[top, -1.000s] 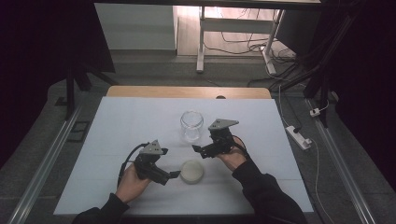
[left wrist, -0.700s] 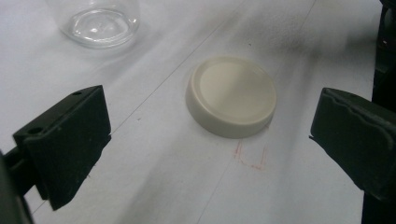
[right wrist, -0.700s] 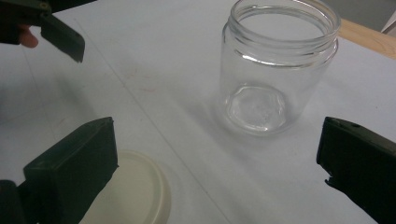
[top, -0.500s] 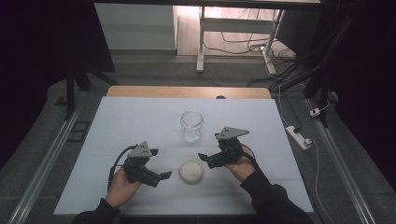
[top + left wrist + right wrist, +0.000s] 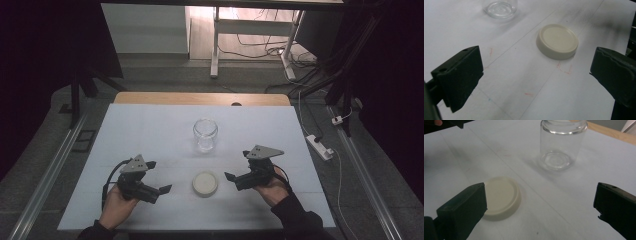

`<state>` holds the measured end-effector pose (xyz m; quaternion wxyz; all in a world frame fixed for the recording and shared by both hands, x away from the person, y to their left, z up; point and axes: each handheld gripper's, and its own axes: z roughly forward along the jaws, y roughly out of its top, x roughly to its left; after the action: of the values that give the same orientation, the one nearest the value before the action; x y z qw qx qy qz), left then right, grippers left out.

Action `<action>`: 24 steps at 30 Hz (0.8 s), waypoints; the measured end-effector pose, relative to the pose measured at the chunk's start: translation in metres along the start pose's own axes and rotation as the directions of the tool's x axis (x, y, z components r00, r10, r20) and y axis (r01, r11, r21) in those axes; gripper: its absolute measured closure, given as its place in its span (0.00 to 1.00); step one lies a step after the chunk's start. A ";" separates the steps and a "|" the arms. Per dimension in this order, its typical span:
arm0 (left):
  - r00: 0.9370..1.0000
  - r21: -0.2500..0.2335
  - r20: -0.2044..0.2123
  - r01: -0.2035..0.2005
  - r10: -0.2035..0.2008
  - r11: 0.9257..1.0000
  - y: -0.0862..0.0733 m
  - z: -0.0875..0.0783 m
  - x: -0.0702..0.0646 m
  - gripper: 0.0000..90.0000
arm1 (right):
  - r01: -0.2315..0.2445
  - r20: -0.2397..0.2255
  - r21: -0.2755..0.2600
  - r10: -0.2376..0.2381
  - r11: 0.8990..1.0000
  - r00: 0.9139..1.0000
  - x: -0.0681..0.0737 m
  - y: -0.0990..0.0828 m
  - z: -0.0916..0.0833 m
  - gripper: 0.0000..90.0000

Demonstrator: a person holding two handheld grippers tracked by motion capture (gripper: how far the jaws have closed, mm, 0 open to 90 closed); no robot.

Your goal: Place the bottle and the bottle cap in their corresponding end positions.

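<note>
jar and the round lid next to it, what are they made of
The clear round jar looks like glass: see-through walls, a bright glint on the rim and a thick base, though clear plastic cannot be ruled out. The cream round lid looks like moulded plastic with a smooth, matt finish: even colour, soft rounded edge, no sharp reflections. It lies flat on the white table, apart from the jar.
</note>
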<state>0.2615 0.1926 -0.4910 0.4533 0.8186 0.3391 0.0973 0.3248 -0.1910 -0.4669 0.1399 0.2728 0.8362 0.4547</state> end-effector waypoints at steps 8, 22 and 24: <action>0.999 -0.021 -0.020 0.041 -0.042 0.999 -0.014 -0.016 0.003 0.00 | -0.052 0.032 0.002 0.052 0.999 0.998 -0.007 -0.023 -0.025 0.00; 0.991 -0.017 -0.069 0.115 -0.116 0.993 -0.047 -0.041 0.006 0.00 | -0.117 0.109 0.028 0.114 0.993 0.988 -0.015 -0.062 -0.064 0.00; 0.988 -0.013 -0.081 0.128 -0.128 0.992 -0.052 -0.044 0.007 0.00 | -0.129 0.122 0.023 0.126 0.991 0.985 -0.015 -0.067 -0.068 0.00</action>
<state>0.2218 0.2456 -0.5090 0.4475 0.7888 0.4087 0.1025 0.2824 -0.2759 -0.4856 0.1565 0.3548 0.8139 0.4326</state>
